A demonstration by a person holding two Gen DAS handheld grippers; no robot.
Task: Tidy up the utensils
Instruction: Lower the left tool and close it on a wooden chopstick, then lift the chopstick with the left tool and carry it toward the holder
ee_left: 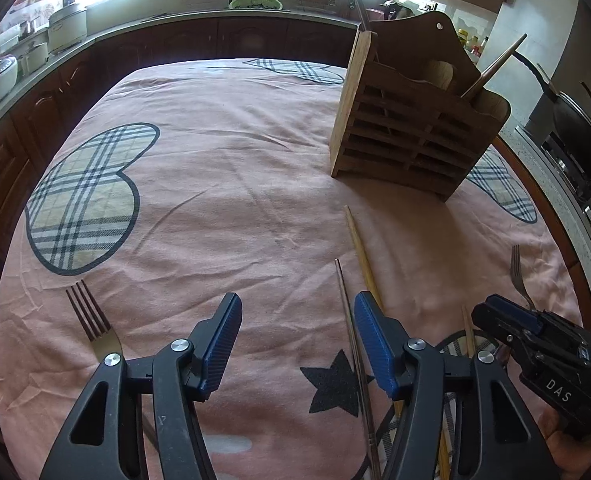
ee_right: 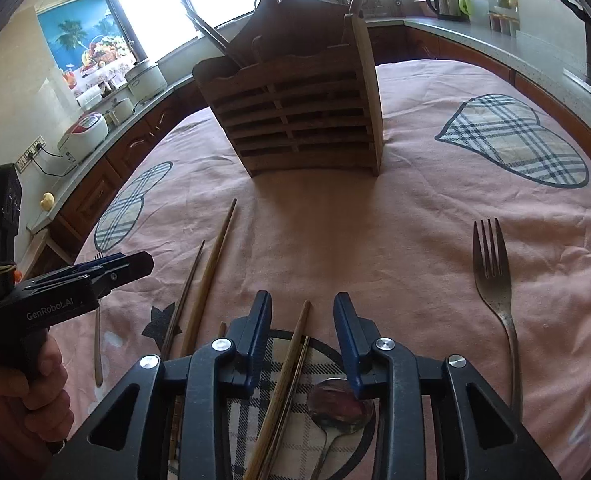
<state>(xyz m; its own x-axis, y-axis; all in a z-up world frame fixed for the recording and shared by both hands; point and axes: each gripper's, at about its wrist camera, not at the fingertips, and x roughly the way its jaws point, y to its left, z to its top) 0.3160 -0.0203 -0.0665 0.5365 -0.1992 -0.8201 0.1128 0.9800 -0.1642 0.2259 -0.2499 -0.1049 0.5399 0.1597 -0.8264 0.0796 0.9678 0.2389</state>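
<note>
Pink tablecloth [ee_left: 223, 184] below — left hand-held gripper [ee_right: 107, 266] reads "GenRobot.AI", right hand-held gripper [ee_left: 491, 312] "DAS", both parted, holding nothing.

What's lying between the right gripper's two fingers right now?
In the right wrist view, a pair of chopsticks runs lengthwise between the open right gripper's fingers, untouched; a spoon lies nearer the other finger.

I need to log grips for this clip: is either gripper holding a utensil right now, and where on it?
Neither. The left gripper and right gripper stand open above the chopsticks.
</note>
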